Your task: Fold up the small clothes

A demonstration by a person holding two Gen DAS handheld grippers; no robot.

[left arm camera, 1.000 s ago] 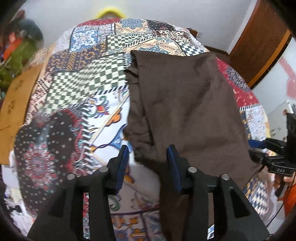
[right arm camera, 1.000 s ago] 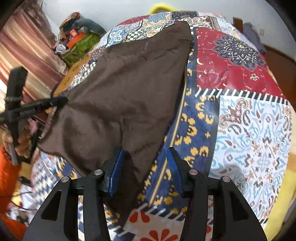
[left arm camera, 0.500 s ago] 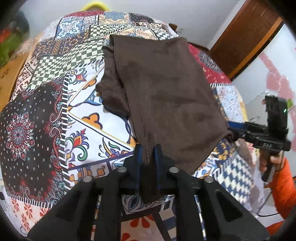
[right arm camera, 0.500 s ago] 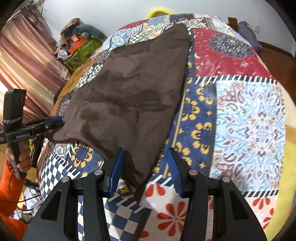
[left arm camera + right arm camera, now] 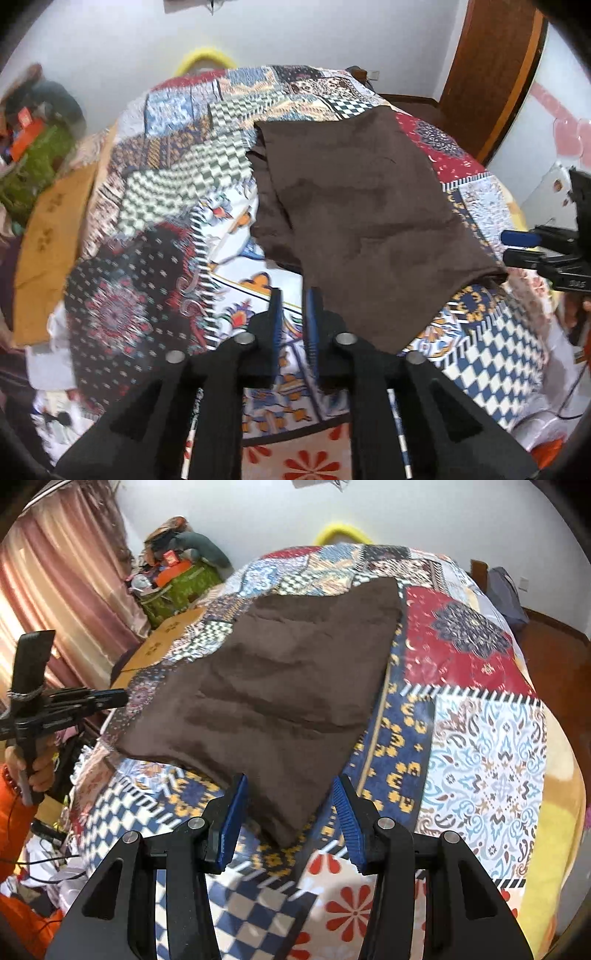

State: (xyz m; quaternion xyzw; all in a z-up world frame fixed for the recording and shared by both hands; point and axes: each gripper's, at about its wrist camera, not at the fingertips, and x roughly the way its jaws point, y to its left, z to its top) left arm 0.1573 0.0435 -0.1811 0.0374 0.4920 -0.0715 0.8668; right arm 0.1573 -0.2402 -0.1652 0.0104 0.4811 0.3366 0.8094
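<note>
A dark brown garment (image 5: pixel 354 206) lies spread on the patchwork bedspread (image 5: pixel 155 206), one side bunched in a fold. It also shows in the right wrist view (image 5: pixel 288 701). My left gripper (image 5: pixel 293 295) sits just off the garment's near left edge, jaws nearly together with a narrow gap and nothing between them. My right gripper (image 5: pixel 290 786) is open, its blue pads on either side of the garment's near corner, not pinching it. The left gripper shows in the right wrist view (image 5: pixel 110 698), and the right gripper in the left wrist view (image 5: pixel 517 247).
A yellow ring (image 5: pixel 205 59) rests at the bed's far end. A cluttered green pile (image 5: pixel 177 583) and a cardboard box (image 5: pixel 166 646) stand left of the bed. Pink curtains (image 5: pixel 55 590) hang at left. A wooden door (image 5: pixel 491 74) is at right.
My left gripper was shut on the garment's edge half a second ago; it has let go and pulled back. My right gripper stayed open and moved back a little.
</note>
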